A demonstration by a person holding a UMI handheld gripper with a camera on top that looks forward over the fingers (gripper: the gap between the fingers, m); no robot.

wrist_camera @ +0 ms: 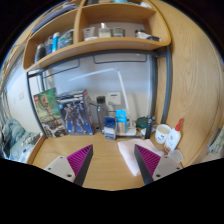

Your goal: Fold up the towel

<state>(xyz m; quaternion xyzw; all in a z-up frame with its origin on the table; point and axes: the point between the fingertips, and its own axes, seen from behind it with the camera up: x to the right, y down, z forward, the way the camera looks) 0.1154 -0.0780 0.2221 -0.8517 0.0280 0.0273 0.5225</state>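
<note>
Gripper [113, 160]: held level above the desk, facing the back wall; fingers spread wide, nothing between the magenta pads [80, 158], no contact with anything.

Grasp: none; the gap between the fingers shows only bare desk top.

Desk [105, 165]: light wood, runs ahead of and under the fingers; the near part just ahead of the tool is bare.

Towel [137, 151]: not certain. A pale flat patch lies on the desk just ahead of the right finger and may be the towel; too small to confirm edges or folds.

Clutter beyond fingers: blue box [109, 126] and a small bottle [179, 127] stand well ahead, against the wall, likely pushed back to leave working room near the tool.

Shelf [100, 45]: wooden, high above the tool, loaded with boxes and books; out of the work path.

Poster [72, 113]: propped at the wall, ahead and left of the left finger.

Judgement: task looks unstarted; wide opening suits an approach to a cloth edge.
</note>
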